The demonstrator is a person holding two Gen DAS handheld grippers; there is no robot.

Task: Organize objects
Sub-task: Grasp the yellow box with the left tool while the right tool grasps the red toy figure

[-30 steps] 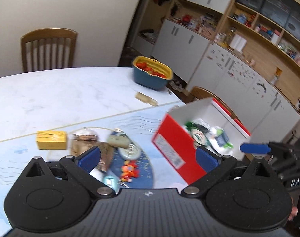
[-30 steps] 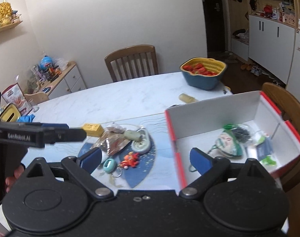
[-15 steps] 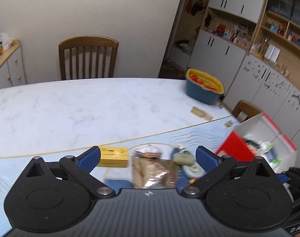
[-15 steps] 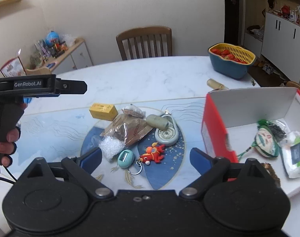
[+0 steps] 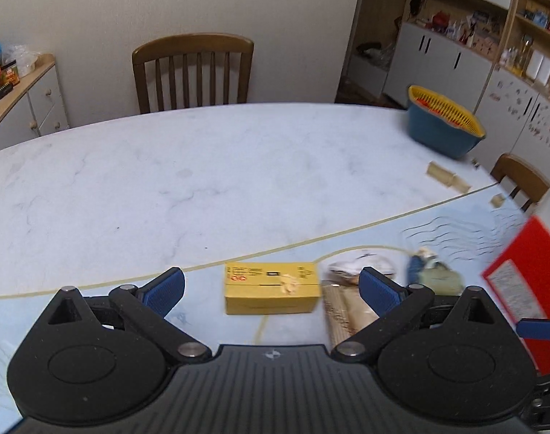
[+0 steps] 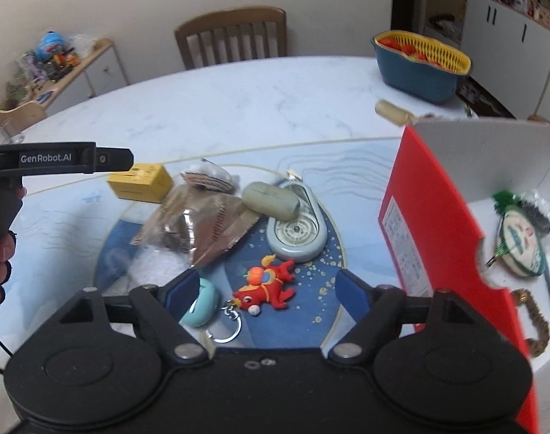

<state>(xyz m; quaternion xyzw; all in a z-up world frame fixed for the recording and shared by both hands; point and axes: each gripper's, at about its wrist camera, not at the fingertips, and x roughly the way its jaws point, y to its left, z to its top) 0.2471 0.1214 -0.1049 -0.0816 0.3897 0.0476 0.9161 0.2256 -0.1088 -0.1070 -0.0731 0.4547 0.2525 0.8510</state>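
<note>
- Red box [image 6: 430, 238] at table's right edge, open, holding an oval ornament [image 6: 521, 242] and a wrapped packet.
- Blue basket [image 6: 419, 61] far right, red pieces inside.
- Left gripper [image 5: 271, 287] spread, empty, over yellow box [image 5: 271, 293].
- Right gripper [image 6: 264, 291] unclenched, just been narrowing, above red toy keychain [image 6: 267, 289], not pressing it.

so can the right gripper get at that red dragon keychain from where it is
Probably yes: the right gripper is open, and the red dragon keychain lies uncovered between its fingers, with only the teal fob close beside it.
</note>
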